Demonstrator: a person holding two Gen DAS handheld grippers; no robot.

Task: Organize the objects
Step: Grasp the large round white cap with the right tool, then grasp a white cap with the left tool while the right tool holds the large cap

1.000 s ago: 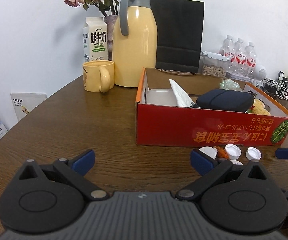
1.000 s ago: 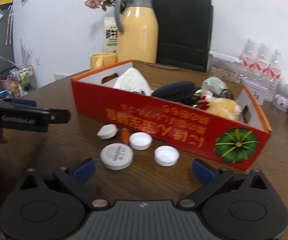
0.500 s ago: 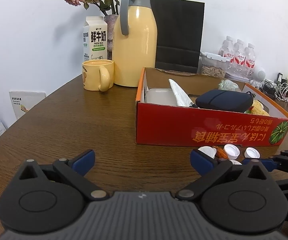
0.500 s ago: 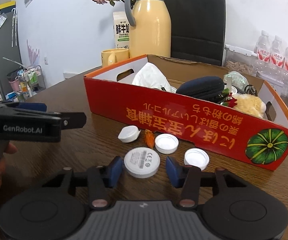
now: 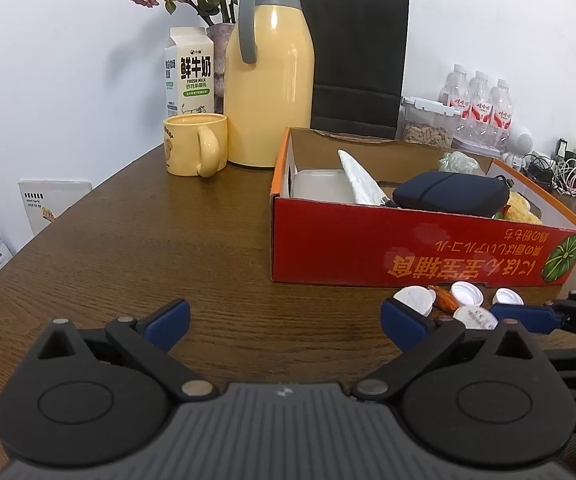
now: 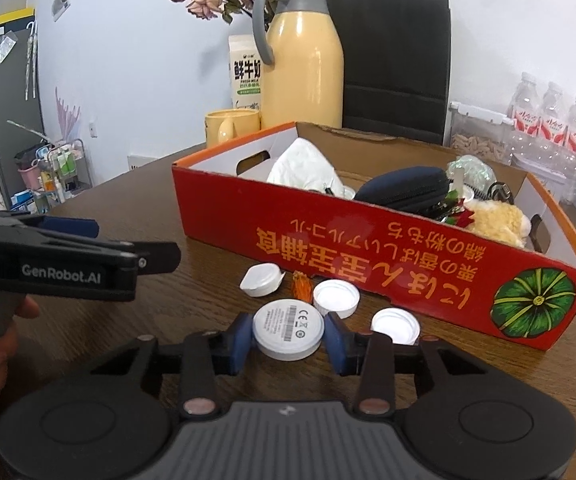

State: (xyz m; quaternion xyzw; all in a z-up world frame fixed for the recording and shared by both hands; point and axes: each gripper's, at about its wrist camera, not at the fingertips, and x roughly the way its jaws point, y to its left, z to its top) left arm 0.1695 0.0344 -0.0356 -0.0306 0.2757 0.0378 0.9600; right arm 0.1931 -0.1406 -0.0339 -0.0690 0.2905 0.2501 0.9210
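Note:
A flat white round disc (image 6: 288, 330) with printed marks lies on the brown table in front of the red cardboard box (image 6: 368, 252). My right gripper (image 6: 290, 340) is closing, the disc sits between its jaws, and both blue pads touch its rim. The left wrist view shows the same disc (image 5: 474, 317) beside the right gripper's blue finger (image 5: 524, 316). Three white bottle caps (image 6: 336, 298) and a small orange piece (image 6: 302, 285) lie just behind the disc. My left gripper (image 5: 283, 320) hangs open over bare table to the left, with nothing between its fingers.
The box holds a dark pouch (image 6: 404, 192), white crumpled paper (image 6: 308, 168), a clear tub (image 5: 322, 184) and a yellow plush (image 6: 496, 218). Behind it stand a yellow thermos (image 5: 267, 80), a mug (image 5: 193, 144), a milk carton (image 5: 189, 72), a black paper bag (image 5: 356, 60) and water bottles (image 5: 480, 108).
My right gripper's jaws have gone from wide open to closed around the white disc, and it has come nearer to the disc. The left gripper has stayed put and open.

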